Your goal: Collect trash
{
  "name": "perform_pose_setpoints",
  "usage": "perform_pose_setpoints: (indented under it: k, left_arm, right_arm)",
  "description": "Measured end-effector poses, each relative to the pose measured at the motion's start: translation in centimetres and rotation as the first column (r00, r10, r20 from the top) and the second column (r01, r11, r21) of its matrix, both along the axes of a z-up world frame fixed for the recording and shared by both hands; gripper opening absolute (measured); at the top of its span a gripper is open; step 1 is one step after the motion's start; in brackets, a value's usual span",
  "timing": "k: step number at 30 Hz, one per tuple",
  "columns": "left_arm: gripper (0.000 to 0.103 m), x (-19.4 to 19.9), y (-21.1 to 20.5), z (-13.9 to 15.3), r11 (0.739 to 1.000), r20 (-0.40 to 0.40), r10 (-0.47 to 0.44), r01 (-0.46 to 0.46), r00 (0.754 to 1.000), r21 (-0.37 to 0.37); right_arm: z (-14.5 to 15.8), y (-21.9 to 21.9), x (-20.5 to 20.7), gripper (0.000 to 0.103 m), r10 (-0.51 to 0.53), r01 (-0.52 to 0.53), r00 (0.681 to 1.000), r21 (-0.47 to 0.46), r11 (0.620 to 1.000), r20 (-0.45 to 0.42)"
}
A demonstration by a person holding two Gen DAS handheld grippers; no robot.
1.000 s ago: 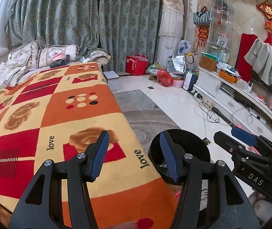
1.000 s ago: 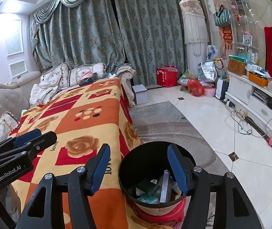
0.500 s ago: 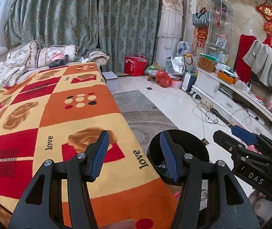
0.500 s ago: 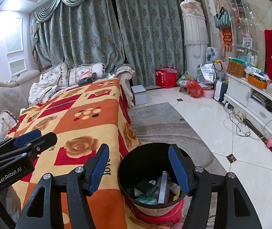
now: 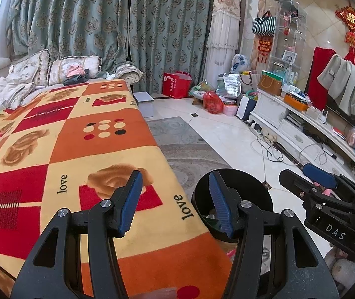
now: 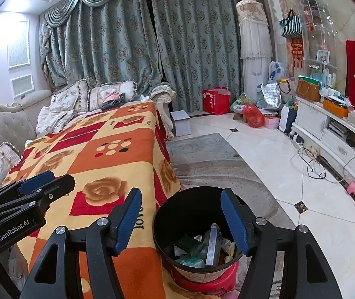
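1. As the left wrist view shows it, the left gripper (image 5: 175,199) hangs with jaws spread and empty over the orange, red and yellow patchwork blanket (image 5: 82,149). No loose trash shows on it. The round black plastic bin (image 5: 249,186) stands just beside the blanket's edge; its contents are mostly hidden behind the blue pad.

2. Right wrist view: right gripper (image 6: 181,219) also spread, holding nothing, above the bin (image 6: 192,206). Trash (image 6: 202,246) lies inside: wrappers, tissue, a flat strip. Collection looks largely done. The red base (image 6: 202,280) beneath is cut off; the far floor clutter is too small to judge.
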State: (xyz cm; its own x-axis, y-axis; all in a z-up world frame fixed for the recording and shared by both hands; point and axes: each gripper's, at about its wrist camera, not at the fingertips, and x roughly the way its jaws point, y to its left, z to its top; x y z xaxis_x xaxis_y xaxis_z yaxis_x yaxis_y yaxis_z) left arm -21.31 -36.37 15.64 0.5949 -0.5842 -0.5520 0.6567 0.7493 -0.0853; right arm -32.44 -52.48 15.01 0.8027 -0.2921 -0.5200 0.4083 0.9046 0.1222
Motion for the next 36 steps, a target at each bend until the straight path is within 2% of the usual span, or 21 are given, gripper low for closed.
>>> perform_pose_setpoints:
  k: [36]
  left_arm:
    - [0.054, -0.56, -0.06, -0.61, 1.000, -0.023, 0.004, -0.004, 1.000, -0.006]
  right_arm:
    - [-0.18, -0.06, 0.42, 0.065, 0.009, -0.009, 1.000, -0.002, 1.000, -0.026]
